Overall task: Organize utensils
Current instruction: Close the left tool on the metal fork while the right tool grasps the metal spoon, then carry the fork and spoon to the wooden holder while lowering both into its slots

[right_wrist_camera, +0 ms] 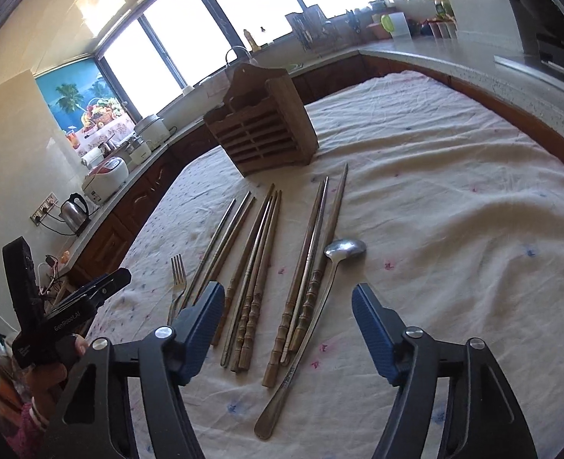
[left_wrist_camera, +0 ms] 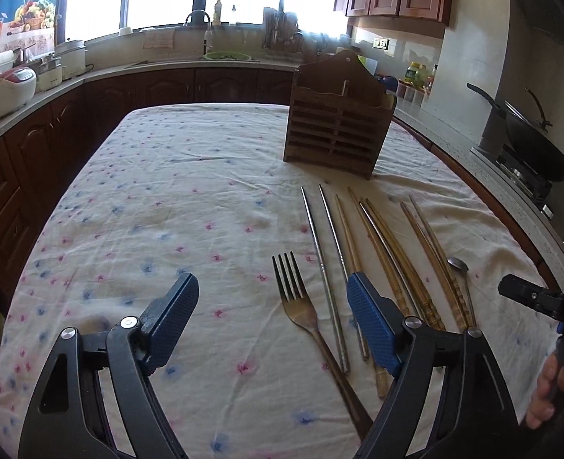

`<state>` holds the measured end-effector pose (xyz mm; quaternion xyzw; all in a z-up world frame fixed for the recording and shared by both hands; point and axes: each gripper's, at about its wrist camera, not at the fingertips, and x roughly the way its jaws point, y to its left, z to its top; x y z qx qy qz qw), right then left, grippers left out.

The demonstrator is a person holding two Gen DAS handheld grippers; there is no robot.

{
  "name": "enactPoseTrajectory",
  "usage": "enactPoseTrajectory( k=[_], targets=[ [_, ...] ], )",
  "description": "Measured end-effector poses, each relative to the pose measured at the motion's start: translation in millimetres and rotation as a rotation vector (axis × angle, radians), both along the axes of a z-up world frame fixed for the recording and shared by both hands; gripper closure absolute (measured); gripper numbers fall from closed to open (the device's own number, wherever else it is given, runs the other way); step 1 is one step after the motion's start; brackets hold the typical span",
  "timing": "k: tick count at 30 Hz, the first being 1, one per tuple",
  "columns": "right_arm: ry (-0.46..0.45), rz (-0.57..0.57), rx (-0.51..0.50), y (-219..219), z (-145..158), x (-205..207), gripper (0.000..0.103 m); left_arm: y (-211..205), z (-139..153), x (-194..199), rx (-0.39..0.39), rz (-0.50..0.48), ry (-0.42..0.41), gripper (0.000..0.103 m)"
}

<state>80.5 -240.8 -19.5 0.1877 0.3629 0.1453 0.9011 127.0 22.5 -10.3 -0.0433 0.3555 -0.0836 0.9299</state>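
Observation:
A wooden slatted utensil holder (left_wrist_camera: 339,130) stands upright at the far side of the cloth-covered table (left_wrist_camera: 167,199); it also shows in the right wrist view (right_wrist_camera: 263,134). In front of it lie a fork (left_wrist_camera: 301,306), two metal chopsticks (left_wrist_camera: 324,264), several bamboo chopsticks (left_wrist_camera: 400,264) and a spoon (left_wrist_camera: 462,271). My left gripper (left_wrist_camera: 272,298) is open and empty, low over the cloth just left of the fork. My right gripper (right_wrist_camera: 287,313) is open and empty, above the handle ends of the bamboo chopsticks (right_wrist_camera: 255,267) and the spoon (right_wrist_camera: 320,298). The fork (right_wrist_camera: 178,279) lies left.
Kitchen counters wrap around the table. A rice cooker (left_wrist_camera: 6,91) sits on the left counter, a wok (left_wrist_camera: 530,137) on the stove at right, a sink (left_wrist_camera: 224,55) under the windows. A kettle (right_wrist_camera: 73,210) stands on the left counter. The left half of the cloth is bare.

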Motion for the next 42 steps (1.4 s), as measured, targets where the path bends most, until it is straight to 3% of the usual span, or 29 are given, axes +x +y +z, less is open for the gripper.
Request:
enactPoseTrajectory(
  k=[10,14,17,19,21,30,38,42],
  targets=[
    [0.18,-0.02,0.105,-17.6,-32.4,40.3,0.056,-4.8,-31.5,53.9,-0.033,-0.117,0.175,0.046],
    [0.193,-0.013,0.124,-17.9,-33.1,48.4,0.064,-12.3,-36.9,57.5,-0.007,-0.149,0.173,0.063],
    [0.2,-0.005,0.148,-18.8,-36.6,53.1,0.074,-12.2,-38.5,61.3,-0.017,-0.168,0.176,0.083],
    [0.212,-0.004,0.153,-20.3,-39.1,55.6,0.092,-11.3,-37.8,61.9,-0.037,-0.178,0.176,0.086],
    [0.222,-0.006,0.166,-22.9,-40.9,56.8,0.099,-10.8,-35.8,60.4,-0.045,-0.183,0.174,0.1],
    [0.136,-0.004,0.119,-29.9,-9.4,38.9,0.101,0.1,-12.9,43.6,-0.066,-0.153,0.125,0.101],
    [-0.003,0.007,0.118,-28.2,45.6,35.9,0.101,13.6,44.7,29.2,-0.07,-0.125,-0.01,0.101],
    [-0.095,0.006,0.064,-22.2,76.4,37.7,0.101,26.0,72.4,28.2,-0.086,-0.075,-0.084,0.101]
  ],
)
